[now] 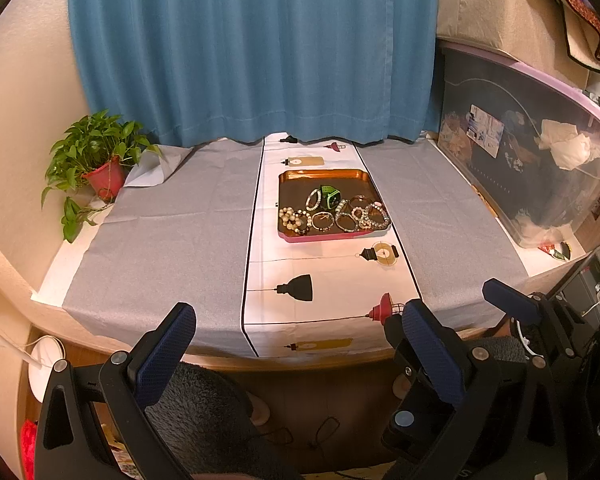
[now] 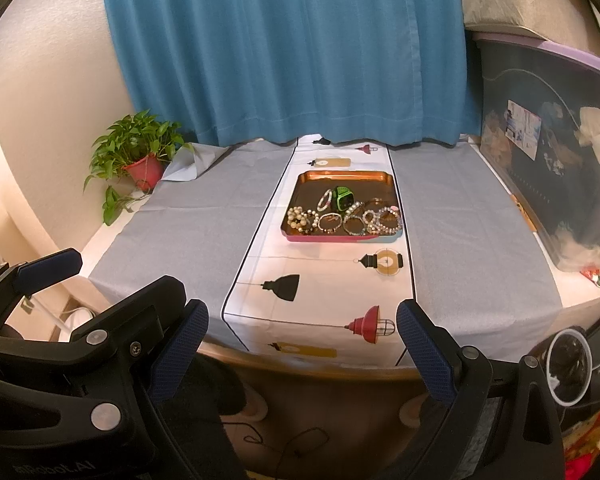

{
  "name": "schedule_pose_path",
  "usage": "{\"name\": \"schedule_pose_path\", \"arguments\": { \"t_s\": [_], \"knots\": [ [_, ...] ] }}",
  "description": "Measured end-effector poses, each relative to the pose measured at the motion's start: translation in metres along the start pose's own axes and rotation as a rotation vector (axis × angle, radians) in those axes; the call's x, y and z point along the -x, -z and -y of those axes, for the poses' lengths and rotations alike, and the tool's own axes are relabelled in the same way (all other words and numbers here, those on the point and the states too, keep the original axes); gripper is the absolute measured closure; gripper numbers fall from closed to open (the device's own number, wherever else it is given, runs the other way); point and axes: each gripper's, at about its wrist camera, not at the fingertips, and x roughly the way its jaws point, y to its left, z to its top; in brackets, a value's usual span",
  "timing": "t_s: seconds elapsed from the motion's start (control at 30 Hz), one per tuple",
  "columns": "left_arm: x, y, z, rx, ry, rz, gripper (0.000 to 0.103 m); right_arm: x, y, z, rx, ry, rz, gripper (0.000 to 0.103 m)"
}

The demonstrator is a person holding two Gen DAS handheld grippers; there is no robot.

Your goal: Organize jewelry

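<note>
A shallow orange-rimmed tray point(image 1: 320, 174) point(image 2: 344, 176) sits on the white runner toward the table's far middle. Along its near side lie several beaded bracelets point(image 1: 336, 218) point(image 2: 344, 222), with a green watch point(image 1: 330, 196) point(image 2: 345, 198) just behind them. My left gripper point(image 1: 300, 332) is open with nothing between its fingers, held off the table's near edge and well short of the tray. My right gripper point(image 2: 304, 340) is likewise open and holds nothing, beside the left one. One blue pad of the other gripper shows at the side of each view.
A potted plant point(image 1: 100, 160) point(image 2: 140, 156) stands at the far left corner. A large dark storage box point(image 1: 520, 152) point(image 2: 560, 160) lines the right edge. A blue curtain point(image 1: 252, 48) hangs behind. Grey cloth point(image 1: 160, 232) flanks the lamp-printed runner point(image 2: 300, 280).
</note>
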Motion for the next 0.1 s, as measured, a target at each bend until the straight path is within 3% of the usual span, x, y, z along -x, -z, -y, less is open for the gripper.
{"name": "schedule_pose_path", "arguments": {
  "t_s": [0.1],
  "knots": [
    [-0.0051,0.0012,-0.0013,0.002,0.001,-0.011,0.000,-0.0010,0.0006,0.0000,0.005,-0.001,-0.002,0.008]
  ]
}}
